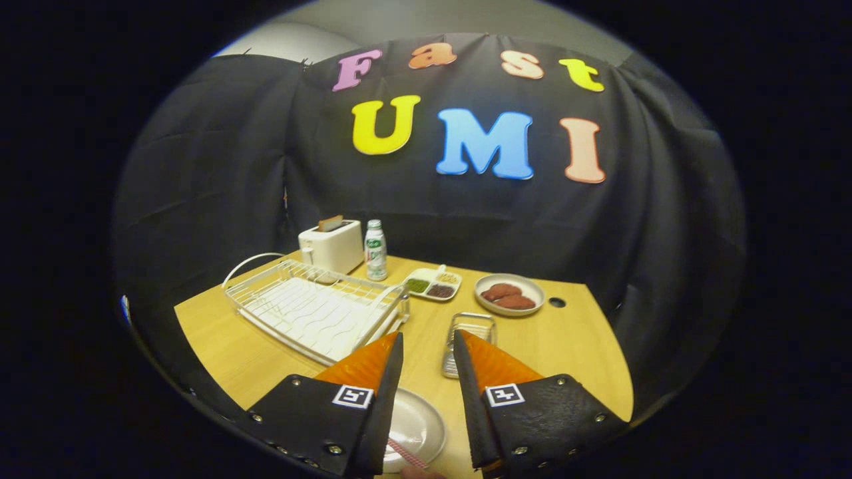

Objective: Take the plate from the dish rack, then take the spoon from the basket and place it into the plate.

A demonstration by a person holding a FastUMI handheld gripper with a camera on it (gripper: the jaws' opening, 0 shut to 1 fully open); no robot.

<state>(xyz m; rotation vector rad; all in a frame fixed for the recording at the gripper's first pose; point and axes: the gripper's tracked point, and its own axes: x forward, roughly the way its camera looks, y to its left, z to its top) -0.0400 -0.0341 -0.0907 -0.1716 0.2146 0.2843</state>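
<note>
Table contents

Wooden table (pixel 572 332) carries white dish rack (pixel 313 309), toaster (pixel 331 247), bottle (pixel 376 251), divided snack tray (pixel 432 284), bowl of brown food (pixel 509 294), small metal basket (pixel 469 342), white plate (pixel 416 429) near claw (pixel 428 342), whose fingers are apart.

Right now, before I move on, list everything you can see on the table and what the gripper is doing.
Table: one, wooden.
Dish rack: one, white wire, ahead of the left finger.
Toaster: one, white, behind the rack.
Bottle: one, white, beside the toaster.
Divided dish: one, white, right of the bottle.
Bowl: one, brown food inside.
Basket: one, metal, just ahead of the fingers.
Plate: one, white, below the fingers.
Gripper: open, holding nothing.
</note>
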